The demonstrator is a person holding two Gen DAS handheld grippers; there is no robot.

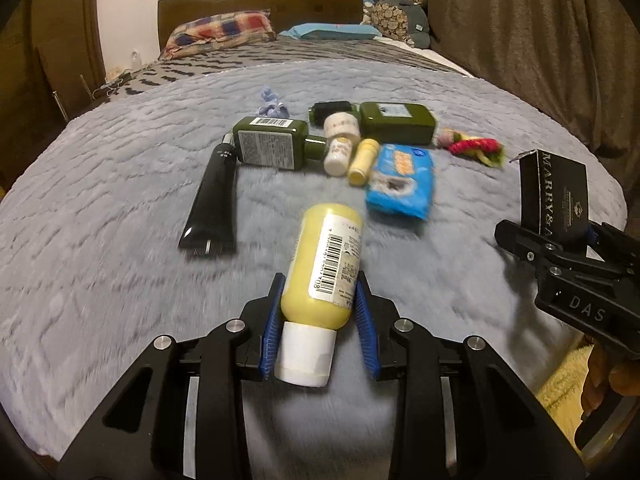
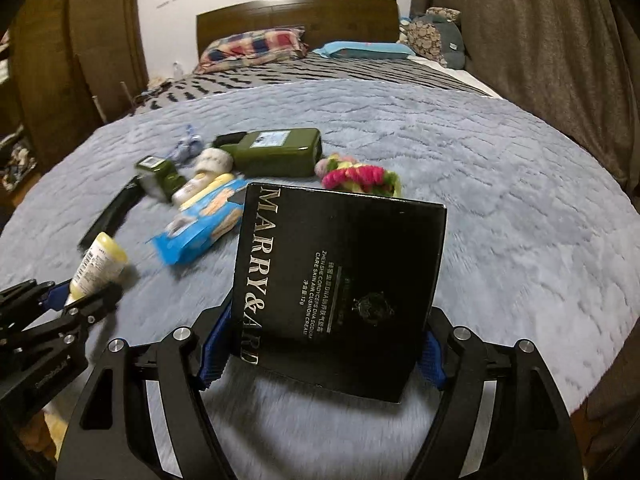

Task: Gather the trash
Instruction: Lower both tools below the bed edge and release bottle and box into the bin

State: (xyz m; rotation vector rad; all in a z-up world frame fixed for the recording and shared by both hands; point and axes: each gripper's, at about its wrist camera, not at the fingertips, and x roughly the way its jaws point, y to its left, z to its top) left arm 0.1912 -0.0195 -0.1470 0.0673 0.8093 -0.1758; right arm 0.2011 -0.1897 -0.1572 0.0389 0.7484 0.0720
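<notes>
A grey fluffy blanket (image 1: 120,200) covers the bed, and the trash lies on it in one group. The right gripper (image 2: 320,352) holds a black box (image 2: 340,280) between its fingers, above the blanket. The left gripper (image 1: 320,320) has its fingers narrow around a yellow bottle (image 1: 324,264), white cap toward the camera. Behind lie two green bottles (image 1: 272,144), a black tube (image 1: 212,208), a blue packet (image 1: 402,184) and a small white bottle (image 1: 338,152).
</notes>
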